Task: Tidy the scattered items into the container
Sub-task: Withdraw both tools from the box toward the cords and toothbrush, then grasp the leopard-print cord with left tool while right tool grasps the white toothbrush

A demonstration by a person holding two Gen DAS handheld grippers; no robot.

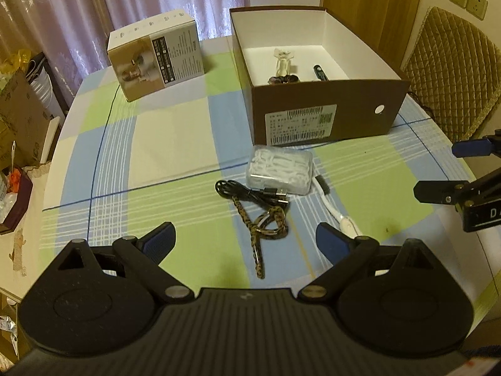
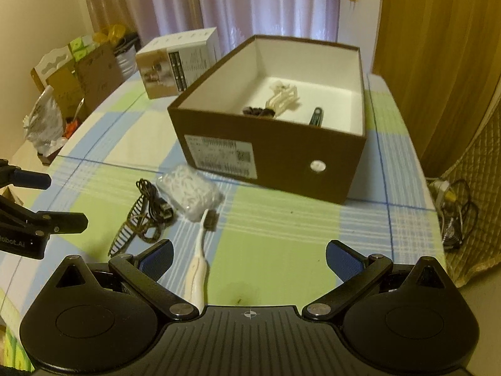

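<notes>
Left gripper (image 1: 245, 239) nearest the lens: fingers wide apart, empty, hovering over the checked tablecloth (image 1: 175, 144). Between and just ahead of the fingers lies a leopard-print hair clip (image 1: 266, 235), its long end pointing back toward the camera. Black USB cable (image 1: 250, 192) is coiled just beyond it, touching or overlapping the clip; can't tell which sits on top. Clear plastic case of white floss picks (image 1: 280, 169) sits just behind the cable, close to the front wall of the box. White toothbrush (image 1: 336, 210) lies to the right of the case, dark head near the case, handle running toward the left gripper's right finger.

Right gripper (image 2: 249, 258): fingers also wide apart, nothing held, over bare green cloth. In the right wrist view the toothbrush handle (image 2: 197, 269) passes just beside its left finger (image 2: 159, 257); contact unclear.

Brown cardboard box (image 1: 325, 116), open top, white inside, label on the front wall, stands beyond the scattered items. Inside: a pale claw hair clip (image 1: 283, 61), a dark frilly item (image 1: 283, 79) at the near wall, and a dark slim clip (image 1: 320, 72) to the right.

A printed product carton (image 1: 156, 59) stands well left of the box, apart from it. Quilted chair back (image 1: 451, 72) at the right.
</notes>
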